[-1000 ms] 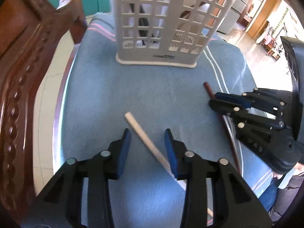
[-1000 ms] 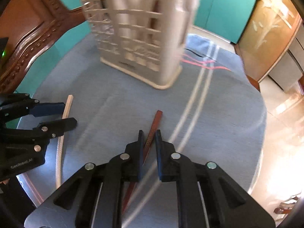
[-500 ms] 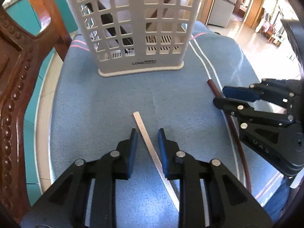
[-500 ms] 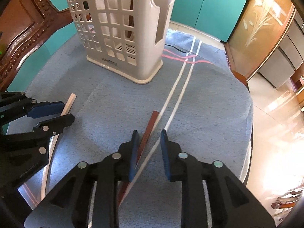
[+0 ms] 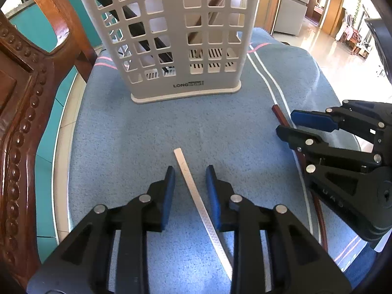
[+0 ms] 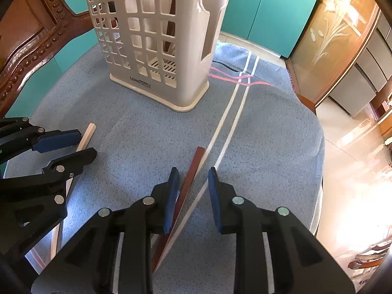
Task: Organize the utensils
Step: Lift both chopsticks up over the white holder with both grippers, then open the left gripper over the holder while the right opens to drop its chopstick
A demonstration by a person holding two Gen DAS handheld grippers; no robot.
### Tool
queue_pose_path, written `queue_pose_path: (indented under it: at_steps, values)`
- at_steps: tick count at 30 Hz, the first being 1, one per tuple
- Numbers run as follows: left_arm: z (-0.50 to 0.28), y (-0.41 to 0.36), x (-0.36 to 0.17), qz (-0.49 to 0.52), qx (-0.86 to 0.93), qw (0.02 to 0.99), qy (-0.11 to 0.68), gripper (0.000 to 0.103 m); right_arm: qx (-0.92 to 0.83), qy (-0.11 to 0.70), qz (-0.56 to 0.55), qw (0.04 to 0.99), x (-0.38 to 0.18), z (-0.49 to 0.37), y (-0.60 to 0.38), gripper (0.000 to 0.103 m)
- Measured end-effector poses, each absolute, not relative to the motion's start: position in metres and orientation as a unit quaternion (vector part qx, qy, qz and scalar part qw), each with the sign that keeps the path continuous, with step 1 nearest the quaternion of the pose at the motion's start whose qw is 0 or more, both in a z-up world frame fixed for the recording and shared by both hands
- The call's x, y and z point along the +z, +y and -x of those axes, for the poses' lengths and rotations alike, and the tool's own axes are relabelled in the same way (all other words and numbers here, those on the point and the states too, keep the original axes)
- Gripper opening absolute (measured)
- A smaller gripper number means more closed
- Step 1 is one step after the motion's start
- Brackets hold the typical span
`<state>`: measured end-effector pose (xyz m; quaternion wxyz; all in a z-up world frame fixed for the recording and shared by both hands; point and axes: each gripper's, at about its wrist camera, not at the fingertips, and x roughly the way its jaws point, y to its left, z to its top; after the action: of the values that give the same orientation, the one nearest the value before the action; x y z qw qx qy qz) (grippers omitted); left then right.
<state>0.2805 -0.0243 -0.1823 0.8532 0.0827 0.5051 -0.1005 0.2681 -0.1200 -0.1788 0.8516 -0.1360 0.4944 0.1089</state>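
The left gripper is opening, astride the pale chopstick lying on the towel-covered tabletop. The right gripper stands open over the brown chopstick; slanted sticks could roll or pivot aside when pinched.

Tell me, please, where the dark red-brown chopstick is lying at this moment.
In the right wrist view the dark red-brown chopstick lies on the blue cloth between the open right claw's pads, beside the white stripes, pointing toward the white slotted plastic basket.
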Motion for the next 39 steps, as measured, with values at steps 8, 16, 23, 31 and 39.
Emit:
queue_pose_path:
  at_steps: [8, 16, 23, 31, 39]
  values:
    - [-0.276, -0.030, -0.182, -0.074, -0.111, 0.855, 0.502, 0.010, 0.137, 0.500, 0.097, 0.850, -0.172, -0.272, -0.124, 0.007]
    - [-0.259, -0.010, -0.137, -0.038, -0.112, 0.889, 0.442, 0.007, 0.159, 0.417, 0.058, 0.893, -0.104, -0.249, -0.148, 0.007]
    - [-0.200, 0.020, -0.039, 0.004, -0.149, 0.934, 0.326, 0.007, 0.209, 0.308, 0.013, 0.928, -0.016, -0.195, -0.183, 0.007]
    - [-0.174, 0.049, 0.075, 0.042, -0.122, 0.974, 0.188, 0.007, 0.246, 0.184, -0.054, 0.950, 0.090, -0.190, -0.185, 0.007]
    - [-0.223, 0.055, 0.126, 0.107, -0.067, 0.989, 0.075, 0.007, 0.171, 0.060, -0.137, 0.974, 0.122, -0.234, -0.193, 0.007]
